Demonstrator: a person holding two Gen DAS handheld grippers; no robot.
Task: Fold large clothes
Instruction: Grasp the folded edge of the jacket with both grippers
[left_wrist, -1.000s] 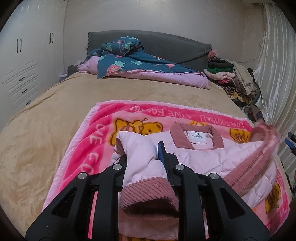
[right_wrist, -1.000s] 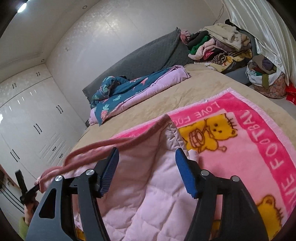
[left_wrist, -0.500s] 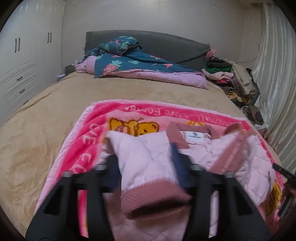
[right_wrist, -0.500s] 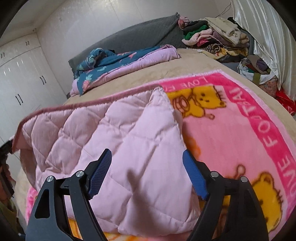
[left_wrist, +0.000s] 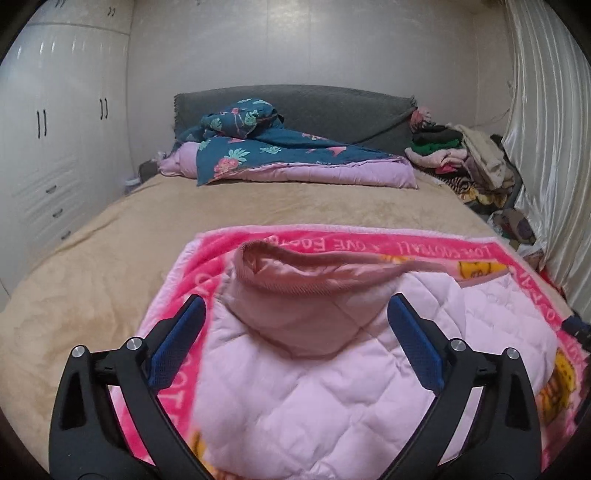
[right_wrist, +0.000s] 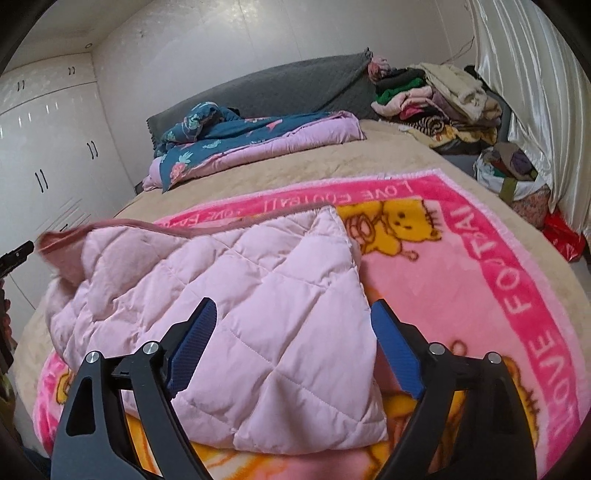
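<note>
A pale pink quilted jacket (left_wrist: 332, 373) with dusty-pink ribbed trim lies folded over on a pink bear blanket (left_wrist: 369, 245) on the bed. My left gripper (left_wrist: 295, 347) is open and empty, its blue pads either side of the jacket's raised ribbed hem, just above the fabric. My right gripper (right_wrist: 291, 347) is open and empty over the jacket (right_wrist: 240, 295) near its right edge. The blanket (right_wrist: 461, 280) shows bare to the right. The left gripper's tip shows at the far left of the right wrist view (right_wrist: 14, 254).
A tan bedspread (left_wrist: 110, 258) covers the bed. A blue floral and lilac duvet (left_wrist: 295, 162) lies by the grey headboard. A pile of clothes (left_wrist: 465, 162) sits at the far right, with bags and a curtain beside it. White wardrobes (left_wrist: 48, 147) stand left.
My left gripper let go of the jacket sleeve cuff and opened wide. The jacket's half was folded over and now lies flat. The right gripper stayed open and drew back a little.
</note>
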